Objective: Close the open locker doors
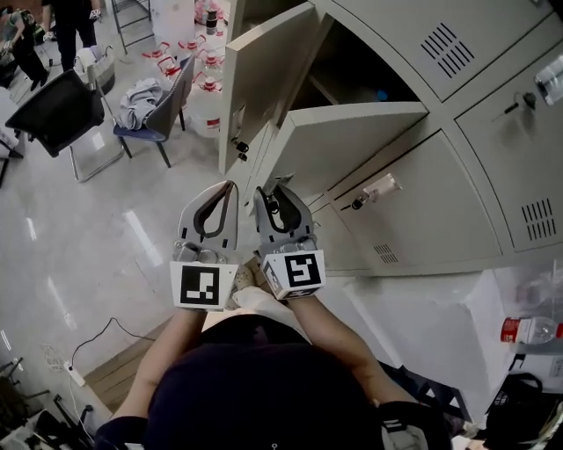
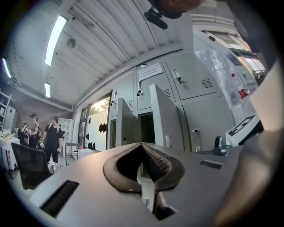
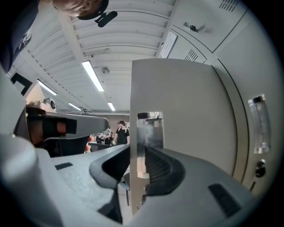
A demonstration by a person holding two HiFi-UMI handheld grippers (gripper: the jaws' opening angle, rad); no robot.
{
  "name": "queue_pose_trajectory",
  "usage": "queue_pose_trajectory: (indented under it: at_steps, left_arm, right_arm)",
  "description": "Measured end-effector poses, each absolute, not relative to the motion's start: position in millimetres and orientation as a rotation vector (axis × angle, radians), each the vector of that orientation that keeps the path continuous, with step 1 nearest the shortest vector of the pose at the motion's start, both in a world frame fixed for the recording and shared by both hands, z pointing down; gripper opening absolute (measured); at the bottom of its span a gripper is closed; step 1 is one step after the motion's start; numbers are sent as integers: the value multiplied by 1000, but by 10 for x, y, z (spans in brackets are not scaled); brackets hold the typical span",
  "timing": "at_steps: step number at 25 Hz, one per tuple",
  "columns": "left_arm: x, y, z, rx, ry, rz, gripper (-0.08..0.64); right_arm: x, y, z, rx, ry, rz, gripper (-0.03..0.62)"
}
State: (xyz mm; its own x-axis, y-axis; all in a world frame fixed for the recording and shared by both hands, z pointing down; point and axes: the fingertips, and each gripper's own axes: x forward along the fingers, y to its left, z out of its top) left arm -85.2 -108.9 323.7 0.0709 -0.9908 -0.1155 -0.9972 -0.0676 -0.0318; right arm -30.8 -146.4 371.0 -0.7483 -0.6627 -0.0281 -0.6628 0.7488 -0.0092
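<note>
On the lockers, a white notice is too small to read. Both arms reach forward side by side. The right gripper clamps the lower open door by its edge. The left gripper has its fingers closed, empty. The upper door also stands open.

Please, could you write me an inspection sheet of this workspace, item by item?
Surface: glossy floor; lockers stand on it.
Job's things: upper door and lower door both open.
Clutter: chair with cloth; jugs behind it; bottle at right.
Grippers: left gripper shut, empty; right gripper, fingers appear closed on the lower door's edge.
Cables: white cable with power strip on the floor.
Surroundings: people standing far off.
</note>
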Motion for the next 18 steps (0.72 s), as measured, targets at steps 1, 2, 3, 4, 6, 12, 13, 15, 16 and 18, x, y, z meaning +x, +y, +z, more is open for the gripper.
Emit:
queue_pose_trajectory:
  at_steps: [1, 2, 3, 4, 6, 12, 13, 15, 16, 18]
  left_arm:
    - [-874, -1115, 3234, -2209, 2081, 92, 2]
    - [-898, -1140, 3231, -2196, 2090, 90, 2]
    - [-923, -1163, 3229, -2184, 2100, 88, 2]
    - [-948, -1186, 3227, -2172, 2111, 89, 2]
    - [-994, -1232, 3220, -2152, 2131, 91, 2]
    - [-1063, -1363, 3202, -2111, 2161, 91, 2]
    - [-1073, -1384, 3194, -2105, 2165, 93, 2]
    - [-1088, -1428, 3179, -2092, 2170, 91, 2]
    - [-1093, -1451, 3175, -2086, 2174, 89, 2]
    - [-1102, -1495, 3170, -2074, 2187, 90, 2]
  right_arm:
    - [-342, -1505, 3712, -1096, 2910, -1, 106]
    - [-375, -1547, 3713, -1090, 2912, -1, 106]
    - [-407, -1587, 3717, -1086, 2915, 2, 104]
    - [-437, -1625, 3722, -1084, 2919, 5, 104]
    - [-496, -1697, 3723, -1081, 2923, 8, 103]
    - [-611, -1877, 3713, -1064, 2921, -3, 98]
    - [-624, -1901, 3716, -1063, 2922, -9, 98]
    - [-649, -1947, 3716, -1062, 2925, -11, 98]
    - [-661, -1969, 3718, -1059, 2926, -14, 98]
    - [-688, -2016, 3716, -1042, 2932, -17, 92]
